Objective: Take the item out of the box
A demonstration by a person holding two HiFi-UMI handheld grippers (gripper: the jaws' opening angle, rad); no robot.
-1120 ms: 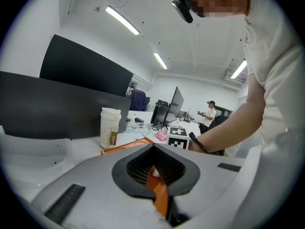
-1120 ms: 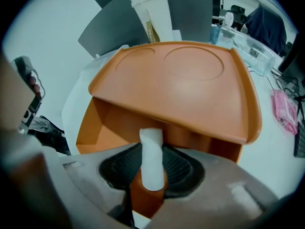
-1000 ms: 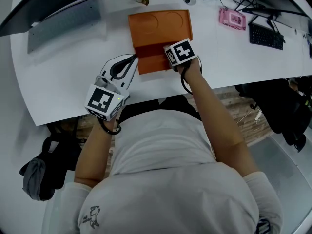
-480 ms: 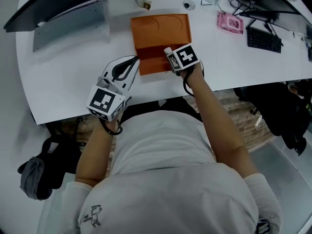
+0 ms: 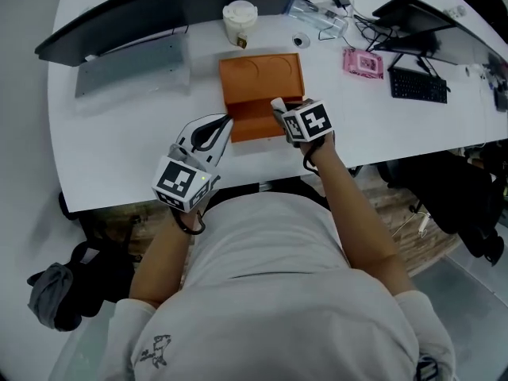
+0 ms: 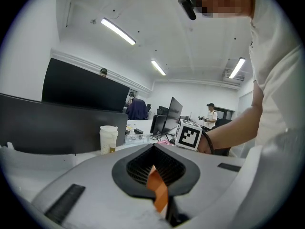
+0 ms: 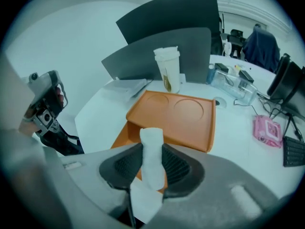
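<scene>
Right tool (image 5: 279,109) sits higher than a second ago, clamped mid-body on the white item (image 7: 152,151), now above the orange box (image 5: 262,74) on the desk (image 5: 127,133); item looks light, soft, squashable; left tool (image 6: 158,194) pinches the box edge.

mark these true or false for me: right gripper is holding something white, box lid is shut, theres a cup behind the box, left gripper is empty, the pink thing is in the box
1. The right hand-held gripper holds a white item. True; its jaws have just closed a little further on it.
2. The orange box has its lid shut. False: the lid lies open, its two round dents showing.
3. A cup stands beyond the box. True.
4. The left hand-held gripper is empty. False: an orange strip sits between its jaws.
5. The pink thing lies in the box. False: it lies on the table, right of the box.
</scene>
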